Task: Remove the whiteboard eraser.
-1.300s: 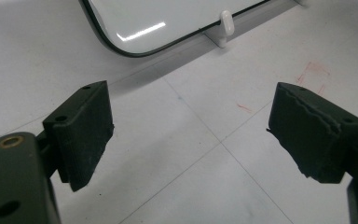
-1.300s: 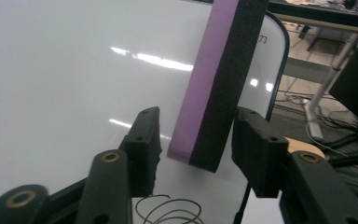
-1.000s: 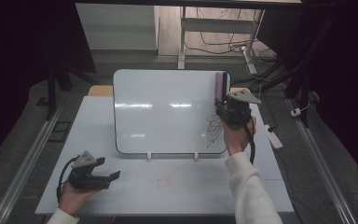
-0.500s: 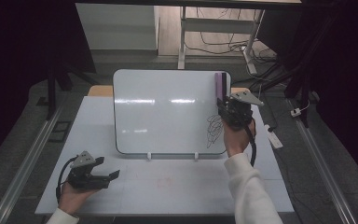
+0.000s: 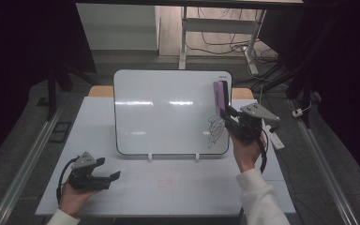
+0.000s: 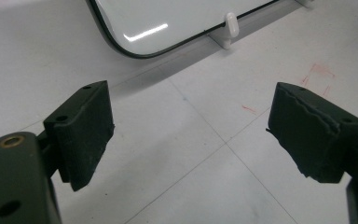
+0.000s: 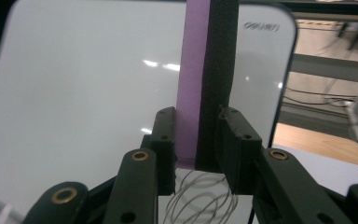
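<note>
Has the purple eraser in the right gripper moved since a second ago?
Yes. The purple eraser, clamped in the right gripper, has slid a little leftward, from the whiteboard's right edge onto its face, above the scribble.

The whiteboard [image 7: 98,93] carries a small dark brand mark at its top right corner. It is blurred and seems to read "deli". No other writing can be read.

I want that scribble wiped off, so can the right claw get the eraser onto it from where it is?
Probably yes. The right claw grips the eraser just above the scribble on the whiteboard, with nothing between them.
</note>
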A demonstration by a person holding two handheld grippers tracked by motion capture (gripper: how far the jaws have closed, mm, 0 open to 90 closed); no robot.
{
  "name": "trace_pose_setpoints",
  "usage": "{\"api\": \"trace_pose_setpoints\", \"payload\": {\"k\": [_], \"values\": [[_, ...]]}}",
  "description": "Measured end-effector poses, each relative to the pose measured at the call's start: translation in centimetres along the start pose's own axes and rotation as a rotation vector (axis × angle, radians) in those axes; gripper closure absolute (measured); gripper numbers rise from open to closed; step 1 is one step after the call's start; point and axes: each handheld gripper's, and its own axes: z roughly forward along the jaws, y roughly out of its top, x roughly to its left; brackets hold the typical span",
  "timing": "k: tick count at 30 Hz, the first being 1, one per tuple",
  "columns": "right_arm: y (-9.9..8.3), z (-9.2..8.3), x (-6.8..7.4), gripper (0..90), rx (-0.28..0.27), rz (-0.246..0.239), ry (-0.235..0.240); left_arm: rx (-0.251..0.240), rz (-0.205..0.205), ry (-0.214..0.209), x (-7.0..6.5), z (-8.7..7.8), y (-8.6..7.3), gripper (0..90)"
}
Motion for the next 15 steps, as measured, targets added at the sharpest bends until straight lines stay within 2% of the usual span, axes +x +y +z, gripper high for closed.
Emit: {"api": "trace_pose_setpoints", "payload": {"k": [3, 5, 9, 10, 13, 15], "values": [[-1.1, -1.0, -0.3, 68.5, 0.011, -0.017, 0.066, 0.0, 0.0, 0.002, 0.0, 0.0, 0.0, 14.8], [-1.4, -1.3, -0.3, 68.5, 0.02, -0.025, 0.076, -0.002, 0.002, -0.001, 0.0, -0.1, 0.0, 15.0], [-3.3, -2.4, -0.4, 68.5, 0.066, -0.074, 0.139, -0.005, 0.008, -0.009, -0.1, 0.0, 0.1, 15.7], [-3.3, -2.4, -0.4, 68.5, 0.066, -0.074, 0.139, -0.005, 0.011, -0.012, -0.1, 0.0, 0.2, 15.7], [-4.6, -2.7, -0.1, 68.4, 0.099, -0.094, 0.186, -0.01, 0.025, -0.022, -0.3, 0.0, 0.4, 16.4], [-5.0, -2.7, 0.0, 68.4, 0.108, -0.1, 0.194, -0.014, 0.036, -0.033, -0.4, 0.0, 0.7, 16.6]]}}
